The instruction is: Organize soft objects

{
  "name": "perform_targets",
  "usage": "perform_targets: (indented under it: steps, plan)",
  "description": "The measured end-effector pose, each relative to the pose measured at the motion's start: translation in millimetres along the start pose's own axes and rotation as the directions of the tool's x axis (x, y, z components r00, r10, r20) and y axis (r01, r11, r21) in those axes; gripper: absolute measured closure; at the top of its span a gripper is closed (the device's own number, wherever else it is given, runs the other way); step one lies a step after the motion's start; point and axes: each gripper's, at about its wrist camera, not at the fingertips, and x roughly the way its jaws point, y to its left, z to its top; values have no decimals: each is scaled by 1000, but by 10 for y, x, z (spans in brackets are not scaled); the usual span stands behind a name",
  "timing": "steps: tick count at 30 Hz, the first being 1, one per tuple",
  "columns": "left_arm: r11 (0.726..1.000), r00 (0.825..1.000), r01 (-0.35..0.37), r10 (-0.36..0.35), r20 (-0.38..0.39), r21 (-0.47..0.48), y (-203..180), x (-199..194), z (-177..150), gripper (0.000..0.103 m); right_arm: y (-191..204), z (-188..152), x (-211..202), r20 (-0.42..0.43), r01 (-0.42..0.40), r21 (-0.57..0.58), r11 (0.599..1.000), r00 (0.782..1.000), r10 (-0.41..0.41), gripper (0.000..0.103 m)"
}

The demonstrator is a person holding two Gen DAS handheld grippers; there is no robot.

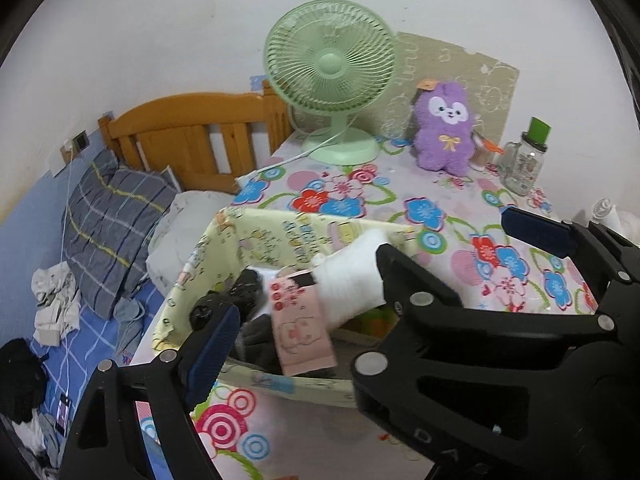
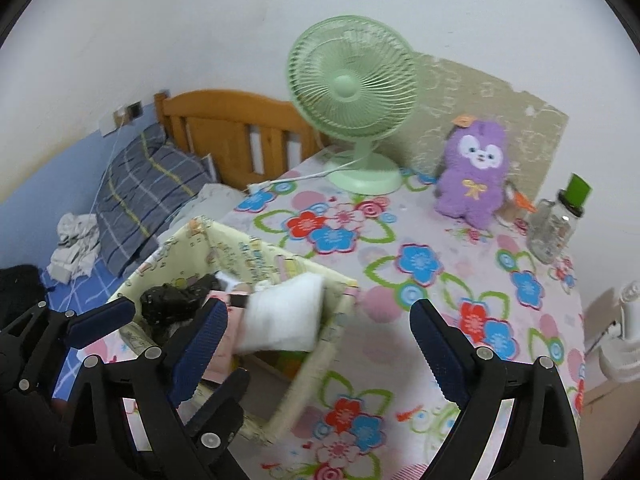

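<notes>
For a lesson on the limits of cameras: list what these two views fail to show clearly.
- Bottom of the fabric box: left view, hidden by the white sock and pink sock.
- Box's near wall: right view, covered by the right gripper finger.
- Small item beside the plush: both views, half hidden behind it.
- Print on the bottle: too small.
- White fan: right view, cut off by the edge.

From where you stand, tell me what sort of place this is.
Most likely a bedroom: a wooden headboard and plaid pillow sit left of a table holding a fan and plush toy.
</notes>
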Motion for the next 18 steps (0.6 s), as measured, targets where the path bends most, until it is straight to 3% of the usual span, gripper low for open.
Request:
perform_targets:
  steps: [9,18]
  plan:
    - [997,998,51,-54,41,59,-397,-151,39,11,-445,-132,-303,43,53,89,995,997,-57,9]
    - [986,992,117,-121,22,121,-805,-122,21,10,-861,-307,-494,41,125,145,982,990,-132,9]
